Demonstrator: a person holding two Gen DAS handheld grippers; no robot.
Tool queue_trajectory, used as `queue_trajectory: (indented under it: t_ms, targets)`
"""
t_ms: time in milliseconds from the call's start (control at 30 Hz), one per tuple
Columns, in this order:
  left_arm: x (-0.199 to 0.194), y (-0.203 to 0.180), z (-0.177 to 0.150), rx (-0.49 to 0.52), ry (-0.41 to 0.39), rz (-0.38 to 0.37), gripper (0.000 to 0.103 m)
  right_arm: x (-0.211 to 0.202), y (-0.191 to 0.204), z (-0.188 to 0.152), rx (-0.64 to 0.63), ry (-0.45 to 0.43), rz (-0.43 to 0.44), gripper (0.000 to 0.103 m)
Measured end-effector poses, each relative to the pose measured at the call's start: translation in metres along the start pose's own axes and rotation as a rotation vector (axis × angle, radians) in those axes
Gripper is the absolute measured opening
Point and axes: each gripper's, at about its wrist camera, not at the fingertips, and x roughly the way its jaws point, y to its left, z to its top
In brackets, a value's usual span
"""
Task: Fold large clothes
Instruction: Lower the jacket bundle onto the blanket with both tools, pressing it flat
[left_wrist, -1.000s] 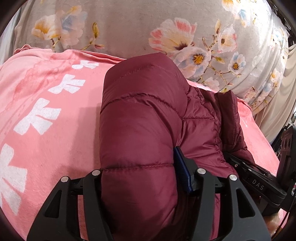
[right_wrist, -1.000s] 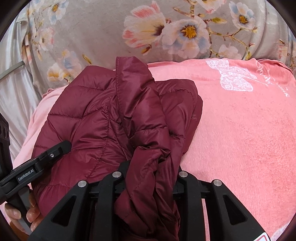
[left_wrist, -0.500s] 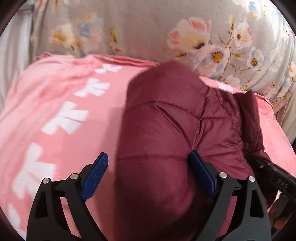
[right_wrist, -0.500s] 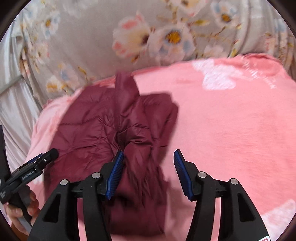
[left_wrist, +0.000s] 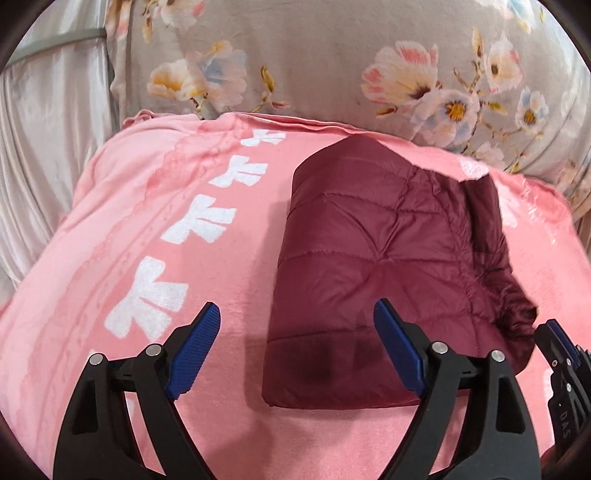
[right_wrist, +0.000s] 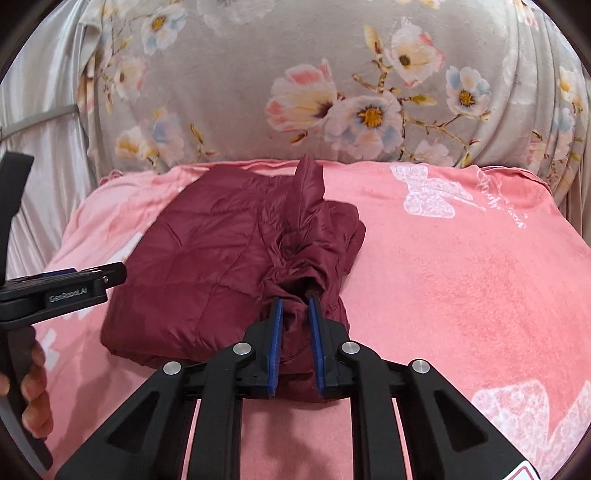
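A folded maroon quilted jacket (left_wrist: 369, 240) lies on a pink blanket (left_wrist: 147, 221). My left gripper (left_wrist: 295, 332) hovers above the jacket's near left corner. Its jaws stand wide, are closing a little, and neither pad touches the fabric. In the right wrist view the jacket (right_wrist: 207, 258) has a bunched ridge along its right side. My right gripper (right_wrist: 295, 314) is closing, and its blue pads pinch the near end of that ridge. The left gripper (right_wrist: 55, 291) shows at the left edge there, and the right gripper (left_wrist: 557, 339) at the right edge of the left wrist view.
A grey floral cover (right_wrist: 258, 55) rises behind the pink blanket (right_wrist: 461, 277). Pale satin fabric (left_wrist: 44, 147) hangs at the left. A person's fingers (right_wrist: 33, 398) hold the left gripper's handle. Bare blanket stretches right of the jacket.
The left gripper let go of the jacket, opened wide and drew back and up. The right gripper opened, pulled back, then closed on the bunched ridge. The jacket now lies flatter.
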Motion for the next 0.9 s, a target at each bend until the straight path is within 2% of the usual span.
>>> queue_trajectory:
  t_ms: [300,900]
  targets:
    - [0.02,-0.003,-0.013,-0.01,0.065,-0.002,0.081,0.029,-0.002,-0.013,0.008,0.083,-0.027,0.013]
    - [0.042,-0.006,-0.03,-0.026,0.09,-0.024,0.082,0.053,-0.002,-0.024,0.009,0.202,-0.022,0.013]
